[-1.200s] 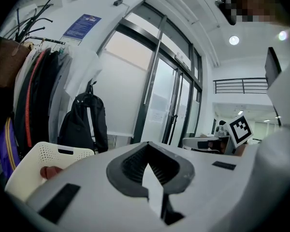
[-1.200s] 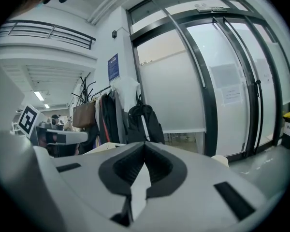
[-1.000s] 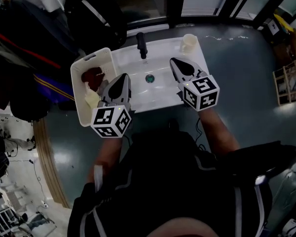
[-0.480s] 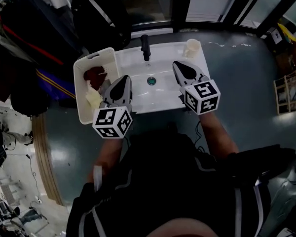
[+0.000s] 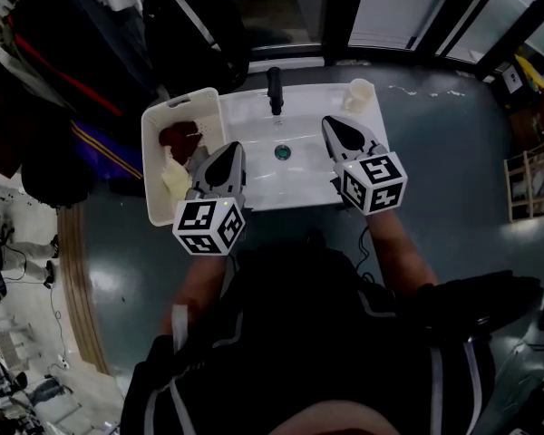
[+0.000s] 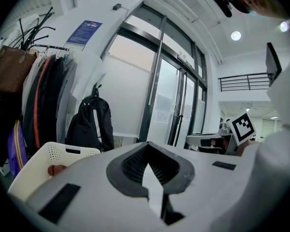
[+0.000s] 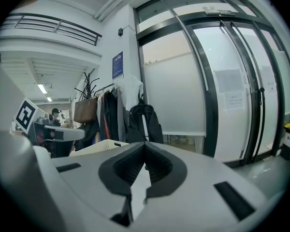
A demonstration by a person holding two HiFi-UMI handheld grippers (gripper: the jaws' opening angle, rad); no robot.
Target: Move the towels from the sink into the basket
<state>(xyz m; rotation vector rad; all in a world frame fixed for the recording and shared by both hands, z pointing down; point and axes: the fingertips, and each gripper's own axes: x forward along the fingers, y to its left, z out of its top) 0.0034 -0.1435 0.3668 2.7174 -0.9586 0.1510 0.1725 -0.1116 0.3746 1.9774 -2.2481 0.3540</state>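
Note:
In the head view a white sink (image 5: 295, 181) with a black faucet (image 5: 275, 91) shows a bare basin with no towel in it. To its left stands a white basket (image 5: 150, 175) holding a dark red towel (image 5: 175, 138) and a pale yellow towel (image 5: 171, 182). My left gripper (image 5: 228, 149) hovers over the sink's left edge beside the basket, jaws shut and empty. My right gripper (image 5: 330, 122) hangs over the sink's right side, also shut and empty. The left gripper view shows the closed tips (image 6: 147, 148), the basket rim (image 6: 53, 153) and the red towel (image 6: 55, 169). The right gripper view shows closed tips (image 7: 144, 144).
A pale cup (image 5: 359, 93) stands on the sink's back right corner. Coats and bags (image 5: 82, 80) hang on a rack left of the basket, with a black backpack (image 5: 195, 21) behind it. Glass doors (image 7: 232, 91) lie beyond the sink. The floor is dark grey.
Only the head view has drifted a little; both grippers stay where they were over the sink, shut and empty.

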